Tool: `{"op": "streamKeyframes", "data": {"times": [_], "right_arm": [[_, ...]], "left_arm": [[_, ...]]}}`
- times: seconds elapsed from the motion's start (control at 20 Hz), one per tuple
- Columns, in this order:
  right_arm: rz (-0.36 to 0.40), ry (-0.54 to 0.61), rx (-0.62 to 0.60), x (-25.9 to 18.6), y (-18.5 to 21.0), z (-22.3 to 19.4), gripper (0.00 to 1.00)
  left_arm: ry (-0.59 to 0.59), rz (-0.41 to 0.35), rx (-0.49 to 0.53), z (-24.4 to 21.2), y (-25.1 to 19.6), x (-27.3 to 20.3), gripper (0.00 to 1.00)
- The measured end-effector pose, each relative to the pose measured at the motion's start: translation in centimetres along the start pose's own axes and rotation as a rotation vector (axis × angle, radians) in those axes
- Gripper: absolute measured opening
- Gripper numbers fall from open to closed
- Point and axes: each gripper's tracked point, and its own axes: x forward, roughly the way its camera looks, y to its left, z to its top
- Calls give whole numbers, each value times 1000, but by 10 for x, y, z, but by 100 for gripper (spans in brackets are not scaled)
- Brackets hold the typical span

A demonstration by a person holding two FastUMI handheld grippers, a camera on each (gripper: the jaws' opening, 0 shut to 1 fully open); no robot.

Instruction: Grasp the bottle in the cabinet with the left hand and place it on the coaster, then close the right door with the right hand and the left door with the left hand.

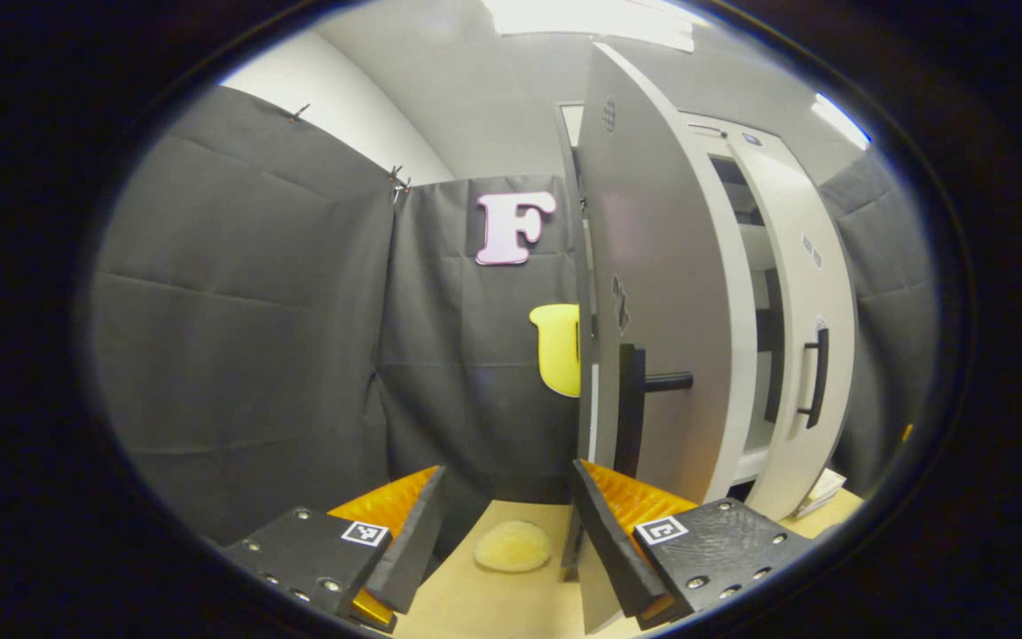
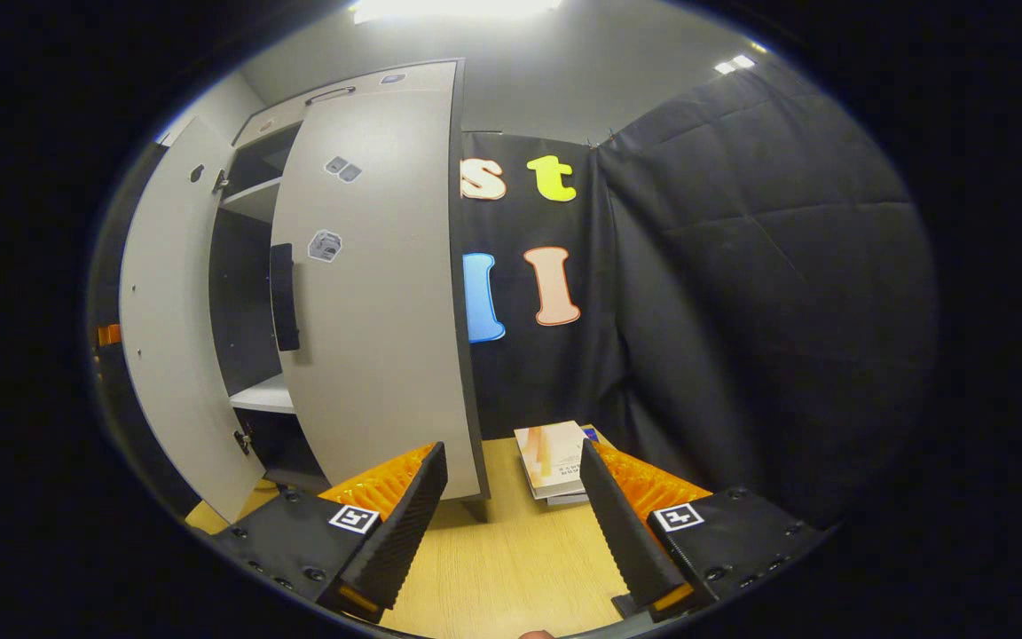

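Observation:
In the left gripper view a round pale coaster [image 1: 513, 546] lies on the wooden table, just beyond my left gripper [image 1: 508, 479], which is open and holds nothing. The cabinet's left door [image 1: 662, 293] stands wide open close to the gripper's right finger, its black handle [image 1: 631, 408] facing me. Farther right is the right door [image 1: 817, 293], partly open, with its own handle [image 1: 819, 377]. In the right gripper view my right gripper [image 2: 511, 453] is open and faces the edge of the right door [image 2: 378, 311]. The doors hide most of the cabinet's inside; a white shelf [image 2: 263, 395] shows through the gap.
A small stack of books [image 2: 551, 461] lies on the table [image 2: 511, 550] to the right of the cabinet, against the black cloth wall. The cloth wall closes the booth behind the coaster and on both sides.

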Motion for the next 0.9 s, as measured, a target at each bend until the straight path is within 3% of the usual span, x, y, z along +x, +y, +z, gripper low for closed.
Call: {"op": "streamKeyframes", "data": {"times": [0.15,0.35,0.4,0.45,0.9], "right_arm": [[2,-1,-15,1,-5,1,96],[8,2,-15,1,-10,1,96],[10,3,-17,1,-11,2,92],[12,3,-20,1,-11,2,96],[21,8,-72,-1,-25,2,96]], "left_arm": [[-6,-12,-7,2,0,-1,86],[-15,-11,3,3,-1,1,86],[-14,-17,6,3,-1,1,86],[-15,-24,6,3,-2,0,86],[-26,-47,-17,5,-21,1,86]]}}
